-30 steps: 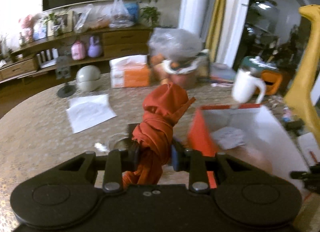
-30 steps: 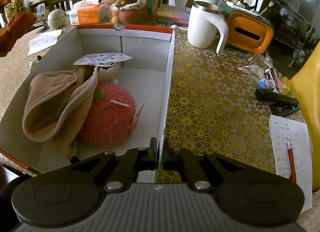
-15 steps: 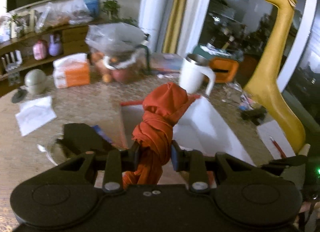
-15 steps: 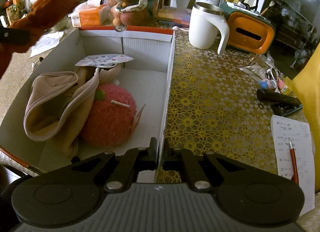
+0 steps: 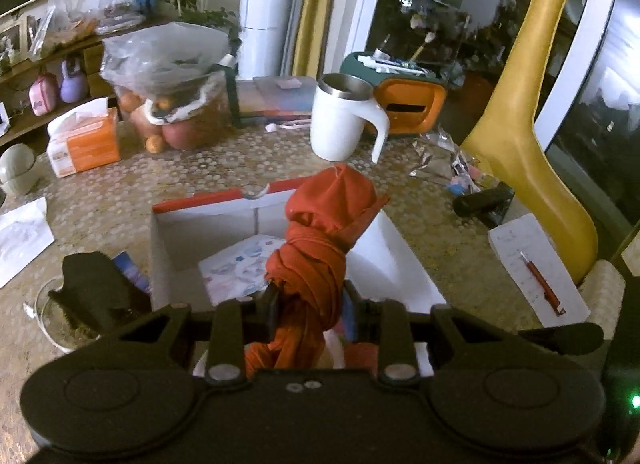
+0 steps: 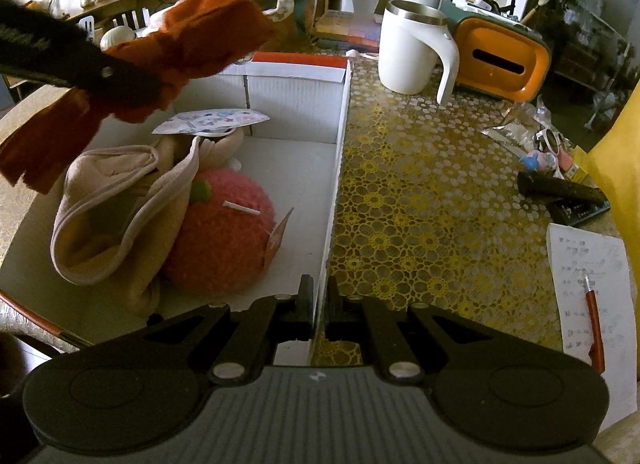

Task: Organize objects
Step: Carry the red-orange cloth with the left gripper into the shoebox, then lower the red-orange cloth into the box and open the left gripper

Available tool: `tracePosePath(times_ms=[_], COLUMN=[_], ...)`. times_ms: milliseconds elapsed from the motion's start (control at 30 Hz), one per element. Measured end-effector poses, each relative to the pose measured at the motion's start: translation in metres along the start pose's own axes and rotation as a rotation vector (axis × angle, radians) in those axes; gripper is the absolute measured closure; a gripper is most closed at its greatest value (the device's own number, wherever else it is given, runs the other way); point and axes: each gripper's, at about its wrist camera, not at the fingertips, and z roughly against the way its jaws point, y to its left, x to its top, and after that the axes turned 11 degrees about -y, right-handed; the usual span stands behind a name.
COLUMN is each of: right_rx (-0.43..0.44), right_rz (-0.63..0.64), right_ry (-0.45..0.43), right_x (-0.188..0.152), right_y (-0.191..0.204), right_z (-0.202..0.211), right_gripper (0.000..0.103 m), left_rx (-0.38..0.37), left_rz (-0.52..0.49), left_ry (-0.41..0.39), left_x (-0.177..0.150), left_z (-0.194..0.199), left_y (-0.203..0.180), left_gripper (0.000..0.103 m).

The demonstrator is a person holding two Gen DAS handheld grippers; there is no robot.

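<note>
My left gripper [image 5: 310, 306] is shut on a knotted orange cloth [image 5: 320, 256] and holds it in the air over the open white box [image 5: 404, 248]. The cloth [image 6: 188, 48] and left gripper also show in the right wrist view, above the box's left side. My right gripper [image 6: 319, 304] is shut on the box's right wall [image 6: 338, 168] at its near end. Inside the box lie a beige cloth [image 6: 116, 200], a pink plush ball [image 6: 224, 232] and a sticker sheet [image 6: 212, 120].
A white mug [image 6: 416, 48], an orange case [image 6: 500, 60], a bag of fruit [image 5: 172, 84] and a tissue box [image 5: 84, 136] stand behind the box. A notepad with a red pen [image 6: 592, 288], a black remote [image 6: 564, 192] and a yellow giraffe [image 5: 520, 104] are to the right.
My left gripper has carried the orange cloth rightward from beside the box to above its inside. The right gripper has stayed on the box wall.
</note>
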Motion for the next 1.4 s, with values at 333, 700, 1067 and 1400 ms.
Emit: tracePosePath(times_ms=[333,700,1067,1400], right_rx=[0.008,0.025,0.040,0.038], right_rz=[-0.005,-0.006,-0.005,-0.007], right_ry=[0.002,0.004,0.005,0.009], right_x=[0.000,-0.001,-0.002,-0.001], right_y=[-0.001,-0.004,-0.006,-0.006], right_z=[0.000,0.001,0.002,0.000], right_gripper=[0.098,0.097,0.097,0.097], left_rx=[0.051,0.081,0.096,0.091], left_rz=[-0.077,-0.123,-0.124,-0.117], left_ry=[0.086,0.160,0.217,0.232], left_x=[0.006,0.007,-0.005,-0.006], left_z=[-0.041,-0.083,-0.108,-0.112], left_y=[-0.014,-0.021,-0.018,-0.018], left_gripper=[0.075,0.075,0.075,0.067])
